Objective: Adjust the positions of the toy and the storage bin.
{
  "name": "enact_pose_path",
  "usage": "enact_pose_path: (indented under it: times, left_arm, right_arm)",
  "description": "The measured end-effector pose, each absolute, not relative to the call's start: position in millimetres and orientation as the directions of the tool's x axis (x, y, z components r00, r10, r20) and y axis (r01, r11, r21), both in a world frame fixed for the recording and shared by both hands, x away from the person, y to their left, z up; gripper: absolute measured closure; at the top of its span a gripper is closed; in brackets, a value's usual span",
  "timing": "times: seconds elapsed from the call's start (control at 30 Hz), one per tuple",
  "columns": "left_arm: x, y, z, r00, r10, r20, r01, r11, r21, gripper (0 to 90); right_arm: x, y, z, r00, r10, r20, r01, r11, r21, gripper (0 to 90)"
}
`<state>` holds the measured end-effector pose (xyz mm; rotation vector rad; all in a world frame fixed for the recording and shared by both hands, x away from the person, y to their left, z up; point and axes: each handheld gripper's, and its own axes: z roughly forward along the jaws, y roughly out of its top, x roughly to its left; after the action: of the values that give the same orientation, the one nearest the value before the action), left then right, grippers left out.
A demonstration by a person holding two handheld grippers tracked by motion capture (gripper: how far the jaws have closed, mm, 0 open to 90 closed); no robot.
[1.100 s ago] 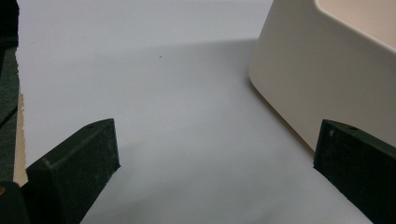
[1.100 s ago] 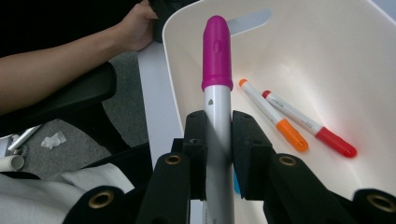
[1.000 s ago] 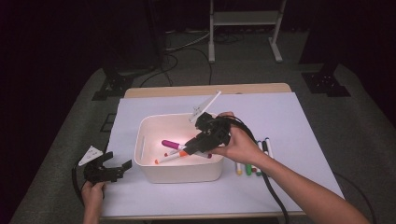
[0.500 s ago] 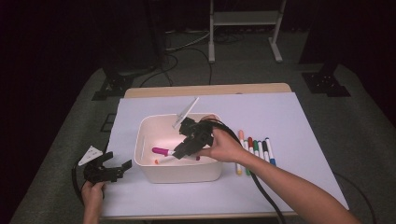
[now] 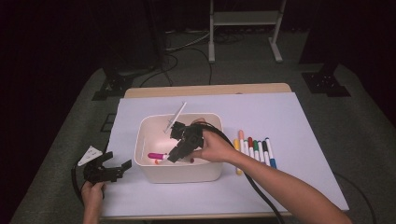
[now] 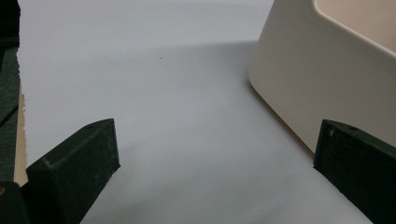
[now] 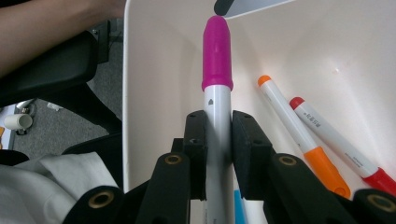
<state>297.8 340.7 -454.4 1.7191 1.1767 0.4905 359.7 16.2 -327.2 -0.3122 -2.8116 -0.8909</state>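
While bin [image 5: 180,172] holds orange marker [image 7: 299,135], red marker [image 7: 336,140], right gripper [image 7: 218,135] clamps magenta marker [image 7: 217,56].

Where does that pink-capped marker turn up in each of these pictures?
High view: the pink-capped marker sits low inside the white bin, left of the right tongs.
Right gripper view: at centre, clamped between the tongs' pads, cap pointing up.
Left gripper view: not in it.
Shared landmark: the white bin, at upper right in the left gripper view.

Glossy plastic tub [image 5: 180,173], smooth magenta-capped marker [image 7: 217,84], prob. matt paper sheet [image 6: 187,93].
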Motion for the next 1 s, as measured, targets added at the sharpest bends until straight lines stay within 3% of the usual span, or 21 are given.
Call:
enact_pose_path:
  times: [0.77,1.0]
  left_arm:
    - [297.9,341.0,-454.6,0.454,0.872,-0.184,0.485,-0.069,0.872,0.0]
    - [298.0,341.0,-454.5,0.455,0.871,-0.185,0.487,-0.070,0.871,0.0]
  right_arm:
    - [360.1,35.4,-346.5,-0.965,0.141,0.220,0.230,0.857,0.461,75.5]
    - [360.2,31.5,-342.3,-0.966,0.155,0.206,0.237,0.850,0.470,67.8]
